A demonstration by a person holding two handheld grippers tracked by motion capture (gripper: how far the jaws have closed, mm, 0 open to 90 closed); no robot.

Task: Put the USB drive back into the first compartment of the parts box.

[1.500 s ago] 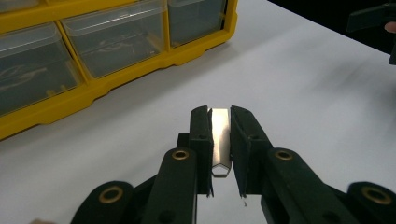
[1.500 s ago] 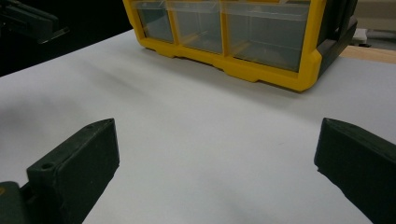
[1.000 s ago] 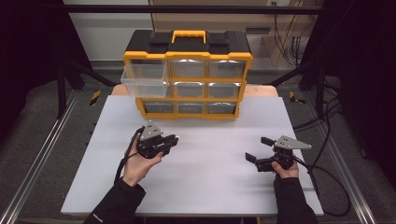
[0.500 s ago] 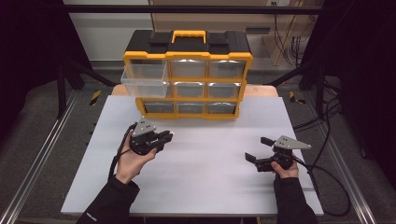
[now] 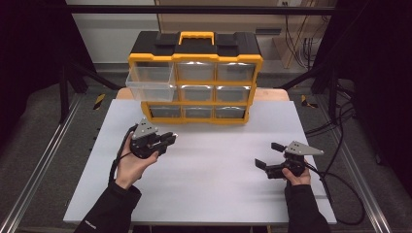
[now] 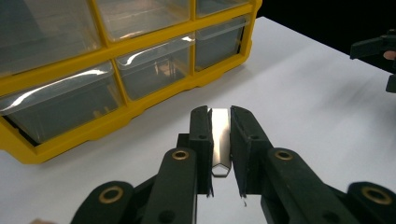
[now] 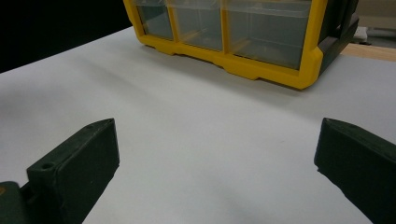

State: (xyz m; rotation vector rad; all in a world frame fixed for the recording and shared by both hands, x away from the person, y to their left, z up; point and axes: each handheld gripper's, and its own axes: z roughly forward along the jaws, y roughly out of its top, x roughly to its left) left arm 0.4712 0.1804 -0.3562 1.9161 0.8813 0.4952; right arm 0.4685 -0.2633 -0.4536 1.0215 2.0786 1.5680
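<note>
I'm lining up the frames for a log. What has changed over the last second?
The left gripper, shut on a small shiny metal piece, has drifted slightly left and up the picture, towards the yellow organizer. The right gripper stayed put, jaws open and empty. The top-left drawer remains pulled out.

Far across my white table (image 5: pixel 209 184) stands a yellow drawer cabinet (image 5: pixel 195 80) with a black top and yellow handle (image 5: pixel 196 36); its top-left clear drawer (image 5: pixel 148 83) juts out.

The tongs (image 6: pixel 219 140) hide most of a small metal piece (image 6: pixel 220 135).
</note>
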